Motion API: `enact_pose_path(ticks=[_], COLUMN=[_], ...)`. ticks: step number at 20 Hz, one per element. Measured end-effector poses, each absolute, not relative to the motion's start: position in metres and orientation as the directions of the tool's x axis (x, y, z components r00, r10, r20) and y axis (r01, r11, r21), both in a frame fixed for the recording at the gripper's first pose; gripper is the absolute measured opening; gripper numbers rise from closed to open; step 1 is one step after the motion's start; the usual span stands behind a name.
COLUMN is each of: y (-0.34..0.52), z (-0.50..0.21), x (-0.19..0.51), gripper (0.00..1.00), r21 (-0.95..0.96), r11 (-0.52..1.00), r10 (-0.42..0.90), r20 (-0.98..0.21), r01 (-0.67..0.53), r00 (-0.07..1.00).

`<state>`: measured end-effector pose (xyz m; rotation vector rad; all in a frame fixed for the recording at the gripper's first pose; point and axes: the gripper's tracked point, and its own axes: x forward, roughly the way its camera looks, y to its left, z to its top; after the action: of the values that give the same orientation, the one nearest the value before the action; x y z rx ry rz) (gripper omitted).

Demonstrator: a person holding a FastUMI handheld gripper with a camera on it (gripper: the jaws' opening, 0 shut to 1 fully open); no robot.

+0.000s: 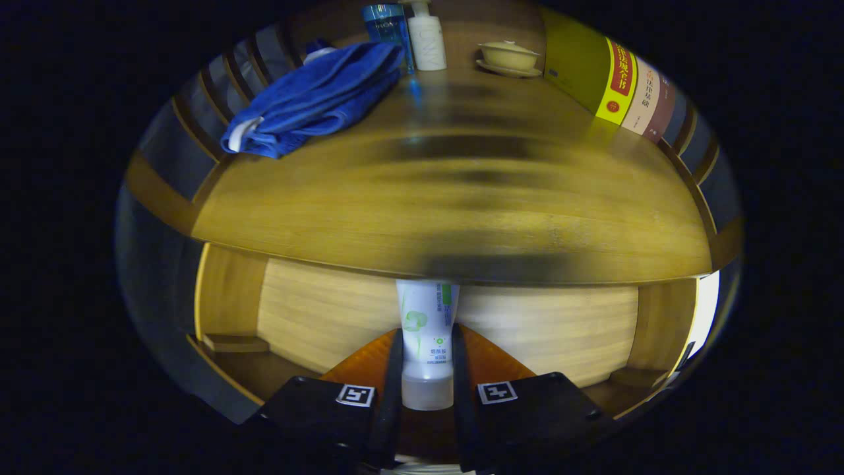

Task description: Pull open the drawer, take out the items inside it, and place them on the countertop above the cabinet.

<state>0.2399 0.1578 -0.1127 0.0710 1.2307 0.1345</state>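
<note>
The gripper jaws squeeze a white tube, maybe face wash, just below the desk edge.

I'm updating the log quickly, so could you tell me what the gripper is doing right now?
Gripper: shut on the white tube, both fingers pressing its sides.

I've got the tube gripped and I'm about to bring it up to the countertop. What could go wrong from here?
1. The white squeeze tube with green print, held between the gripper fingers, has its far end right at the wooden countertop's front edge; lifting straight up may knock it.
2. The folded blue towel and yellow book crowd the sides; aim for the bare middle.
</note>
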Motion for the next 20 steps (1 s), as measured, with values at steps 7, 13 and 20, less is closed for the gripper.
enact_pose_path(ticks=[7, 13, 20], y=[0.182, 0.181, 0.158], z=[-0.017, 0.03, 0.05], x=[0.211, 0.212, 0.327], gripper=[0.43, 0.43, 0.43], r21=[0.125, 0.131, 0.062], r11=[0.986, 0.986, 0.998], r10=[0.154, 0.162, 0.04], r20=[-0.942, -0.889, -0.789], r01=[-0.114, -0.1, 0.014], r00=[0.299, 0.428, 0.612])
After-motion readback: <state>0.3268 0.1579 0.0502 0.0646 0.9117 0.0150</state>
